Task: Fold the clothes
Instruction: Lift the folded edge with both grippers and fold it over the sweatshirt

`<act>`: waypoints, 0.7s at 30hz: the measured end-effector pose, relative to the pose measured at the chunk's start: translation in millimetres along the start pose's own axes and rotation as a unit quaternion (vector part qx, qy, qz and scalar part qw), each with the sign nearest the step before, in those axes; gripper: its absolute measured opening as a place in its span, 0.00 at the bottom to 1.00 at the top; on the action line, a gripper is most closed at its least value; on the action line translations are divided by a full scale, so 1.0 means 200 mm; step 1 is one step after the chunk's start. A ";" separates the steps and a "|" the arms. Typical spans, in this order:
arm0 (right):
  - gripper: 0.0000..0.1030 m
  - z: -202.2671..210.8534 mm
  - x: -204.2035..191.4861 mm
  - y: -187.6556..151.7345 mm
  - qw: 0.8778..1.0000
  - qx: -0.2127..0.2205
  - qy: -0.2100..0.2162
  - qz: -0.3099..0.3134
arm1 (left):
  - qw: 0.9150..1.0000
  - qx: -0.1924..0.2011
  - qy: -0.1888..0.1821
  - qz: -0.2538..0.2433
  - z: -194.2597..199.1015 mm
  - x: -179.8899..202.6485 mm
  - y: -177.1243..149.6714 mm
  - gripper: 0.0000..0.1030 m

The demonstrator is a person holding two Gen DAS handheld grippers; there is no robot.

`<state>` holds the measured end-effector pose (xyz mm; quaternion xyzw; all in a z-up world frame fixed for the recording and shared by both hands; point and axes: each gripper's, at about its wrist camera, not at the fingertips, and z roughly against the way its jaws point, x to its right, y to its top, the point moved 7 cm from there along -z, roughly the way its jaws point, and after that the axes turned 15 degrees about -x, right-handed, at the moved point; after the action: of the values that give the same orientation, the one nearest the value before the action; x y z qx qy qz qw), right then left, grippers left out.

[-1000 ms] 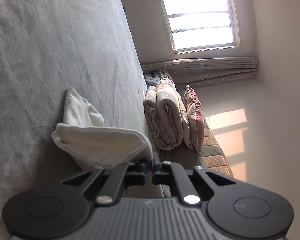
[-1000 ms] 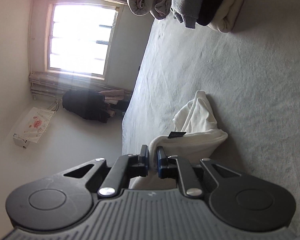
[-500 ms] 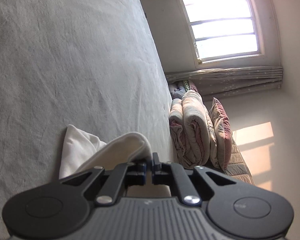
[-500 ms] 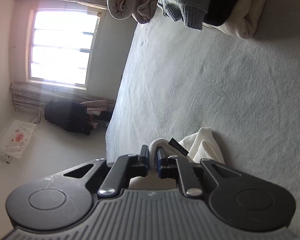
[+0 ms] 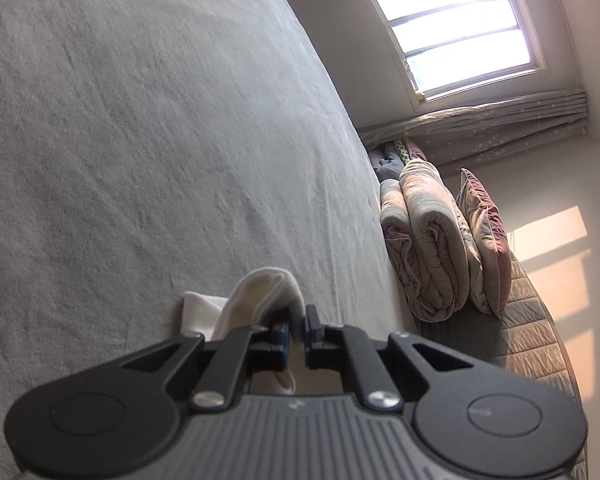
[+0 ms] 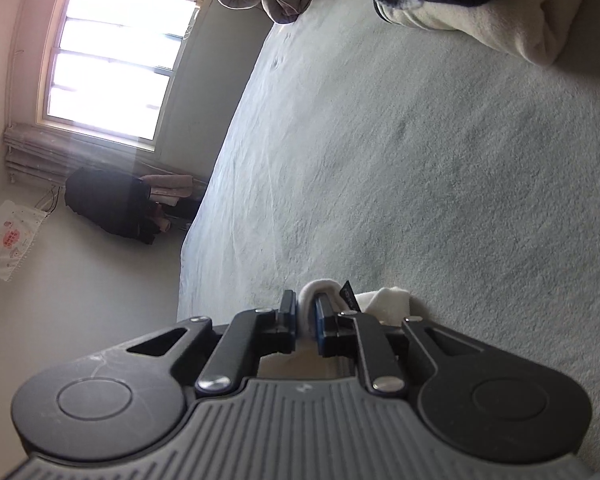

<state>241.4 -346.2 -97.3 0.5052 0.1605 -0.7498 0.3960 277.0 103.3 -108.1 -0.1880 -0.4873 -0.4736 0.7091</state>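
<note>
A white garment (image 5: 256, 292) bunches just ahead of my left gripper (image 5: 297, 320), which is shut on a fold of it above the grey bed sheet (image 5: 140, 140). In the right wrist view the same white garment (image 6: 388, 300) shows behind my right gripper (image 6: 306, 312), whose jaws pinch a rolled edge of it. A small black tag (image 6: 349, 294) sticks up from the cloth beside the right finger. Most of the garment is hidden under both gripper bodies.
A rolled quilt (image 5: 424, 240) and a pillow (image 5: 484, 240) lie at the bed's far end under a window (image 5: 460, 20). Folded clothes (image 6: 460, 4) are stacked on the sheet (image 6: 420, 160). Dark clothing (image 6: 108, 208) hangs by the wall.
Both grippers have drawn the white garment along the bed toward the cameras. Less of the cloth shows ahead of the fingers, and more bare sheet lies beyond it.
</note>
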 end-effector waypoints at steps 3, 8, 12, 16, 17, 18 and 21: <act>0.29 0.04 -0.06 -0.01 0.999 0.021 -0.018 0.041 | 0.999 0.021 0.018 -0.027 0.04 0.04 0.01 0.27; 0.41 0.05 -0.17 -0.05 0.988 0.059 -0.069 0.125 | 0.992 0.064 0.062 -0.084 0.11 0.13 0.03 0.34; 0.41 -0.06 -0.28 -0.16 0.962 0.068 -0.138 0.227 | 0.970 0.077 0.126 -0.194 0.07 0.27 -0.06 0.34; 0.41 -0.22 -0.36 -0.30 0.927 0.071 -0.189 0.316 | 0.934 0.074 0.179 -0.301 -0.05 0.37 -0.20 0.34; 0.41 -0.26 -0.37 -0.32 0.919 0.069 -0.200 0.334 | 0.925 0.068 0.190 -0.321 -0.09 0.38 -0.23 0.34; 0.41 -0.29 -0.37 -0.33 0.913 0.066 -0.208 0.344 | 0.916 0.063 0.201 -0.341 -0.12 0.38 -0.26 0.34; 0.41 -0.38 -0.32 -0.31 0.899 0.059 -0.237 0.364 | 0.903 0.050 0.238 -0.354 -0.19 0.33 -0.25 0.34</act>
<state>253.3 -229.7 -83.1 0.3579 -0.1775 -0.6588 0.6374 258.9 20.5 -77.8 0.1513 -0.3617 -0.6991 0.5980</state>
